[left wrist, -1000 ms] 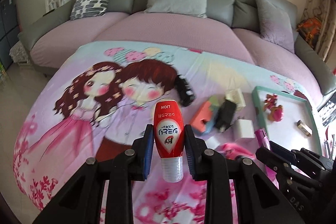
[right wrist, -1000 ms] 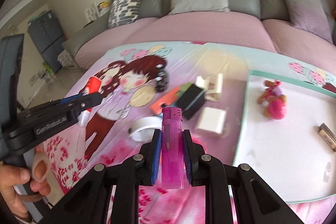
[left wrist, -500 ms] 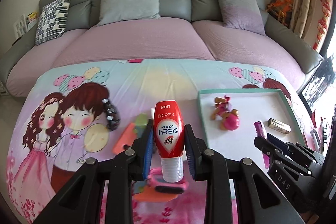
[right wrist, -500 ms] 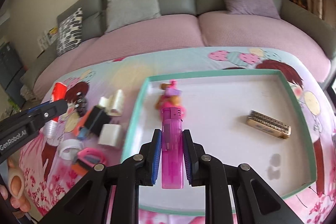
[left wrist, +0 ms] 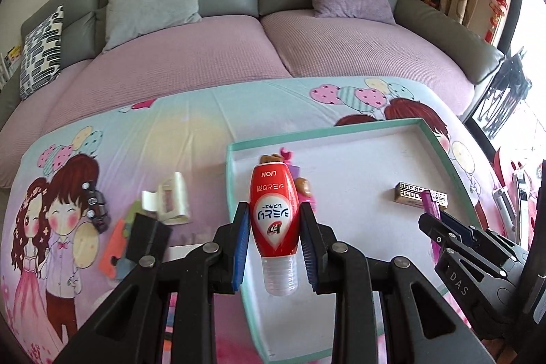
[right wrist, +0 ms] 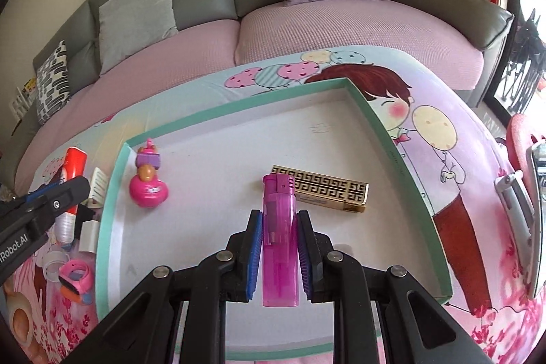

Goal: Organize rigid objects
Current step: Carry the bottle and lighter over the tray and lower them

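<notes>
My left gripper point(left wrist: 273, 220) is shut on a red LION bottle point(left wrist: 274, 217), clear cap pointing back at me, hanging over the left edge of the teal-rimmed white tray point(left wrist: 235, 190). My right gripper point(right wrist: 279, 227) is shut on a pink lighter point(right wrist: 279, 241) above the middle of the tray point(right wrist: 109, 203). Inside the tray lie a gold patterned case point(right wrist: 329, 191) just beyond the lighter and a pink duck toy point(right wrist: 147, 183) at the left. In the left wrist view the right gripper point(left wrist: 431, 226) appears at the right with the lighter tip point(left wrist: 430, 207) near the gold case point(left wrist: 411, 195).
Left of the tray on the cartoon-print cloth lie a cream clip point(left wrist: 170, 202), a black box point(left wrist: 148, 236), an orange block point(left wrist: 114, 249), a small dark toy car point(left wrist: 95, 205), a pink watch point(right wrist: 75, 278) and a tape ring point(right wrist: 54, 265). A grey-and-lilac sofa point(left wrist: 239, 50) is behind.
Both grippers have swept to the right across the cloth, from above the loose pile to above the tray, each keeping its object. The left one now hangs over the tray's left edge.
</notes>
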`<state>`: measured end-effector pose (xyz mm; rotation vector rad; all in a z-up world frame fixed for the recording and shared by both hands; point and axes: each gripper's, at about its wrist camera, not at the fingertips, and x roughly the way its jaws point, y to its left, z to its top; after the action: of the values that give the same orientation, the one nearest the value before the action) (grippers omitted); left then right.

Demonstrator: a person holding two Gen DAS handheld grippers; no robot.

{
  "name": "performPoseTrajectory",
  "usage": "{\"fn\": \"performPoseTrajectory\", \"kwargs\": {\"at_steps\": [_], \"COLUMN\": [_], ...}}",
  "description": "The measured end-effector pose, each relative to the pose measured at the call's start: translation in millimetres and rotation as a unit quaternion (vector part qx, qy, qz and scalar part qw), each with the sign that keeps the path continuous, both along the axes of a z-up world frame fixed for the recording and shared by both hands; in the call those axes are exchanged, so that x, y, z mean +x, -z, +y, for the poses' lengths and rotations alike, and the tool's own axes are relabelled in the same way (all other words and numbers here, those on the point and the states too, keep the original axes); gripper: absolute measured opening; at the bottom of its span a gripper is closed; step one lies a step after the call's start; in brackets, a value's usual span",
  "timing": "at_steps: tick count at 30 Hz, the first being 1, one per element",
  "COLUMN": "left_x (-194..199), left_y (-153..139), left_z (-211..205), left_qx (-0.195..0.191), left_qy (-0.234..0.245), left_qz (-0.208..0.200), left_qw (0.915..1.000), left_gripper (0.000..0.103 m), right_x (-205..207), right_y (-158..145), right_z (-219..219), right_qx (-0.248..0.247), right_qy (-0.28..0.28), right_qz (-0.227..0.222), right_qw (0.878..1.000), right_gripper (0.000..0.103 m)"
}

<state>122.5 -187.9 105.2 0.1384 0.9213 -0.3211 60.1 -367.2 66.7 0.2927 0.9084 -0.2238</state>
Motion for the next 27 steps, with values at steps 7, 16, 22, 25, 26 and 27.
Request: {"fn": "performPoseTrajectory", "kwargs": {"at_steps": [7, 16, 22, 25, 26, 27], "left_x": [2.3, 1.5, 0.8, 1.4, 1.7, 2.6], "left_y": [21.9, 45.5, 54.0, 55.5, 55.3, 55.3], "left_z": [-25.5, -37.4, -38.9, -36.8, -36.2, -36.2], "left_qx": [0.002, 0.013, 0.023, 0.023, 0.023, 0.022], "left_qy": [0.010, 0.006, 0.003, -0.002, -0.003, -0.005], "left_qz": [0.023, 0.045, 0.051, 0.055, 0.055, 0.056], "left_qw": [0.9997, 0.9989, 0.9984, 0.9982, 0.9982, 0.9982], "left_gripper": [0.030, 0.030, 0.029, 0.029, 0.029, 0.029], "right_x": [-4.2, -0.7, 0.2, 0.2, 0.4, 0.2], "right_y": [7.0, 16.5, 20.0, 19.7, 19.7, 19.5], "right_z": [-20.7, -28.1, -27.4, -26.2, -26.5, -26.7], "right_qx": [0.007, 0.008, 0.007, 0.006, 0.007, 0.009], "right_qy": [0.024, 0.032, 0.030, 0.028, 0.028, 0.028], "right_qz": [0.007, 0.021, 0.027, 0.028, 0.027, 0.027], "right_qw": [1.000, 0.999, 0.999, 0.999, 0.999, 0.999], "right_gripper": [0.021, 0.021, 0.021, 0.021, 0.021, 0.021]}}
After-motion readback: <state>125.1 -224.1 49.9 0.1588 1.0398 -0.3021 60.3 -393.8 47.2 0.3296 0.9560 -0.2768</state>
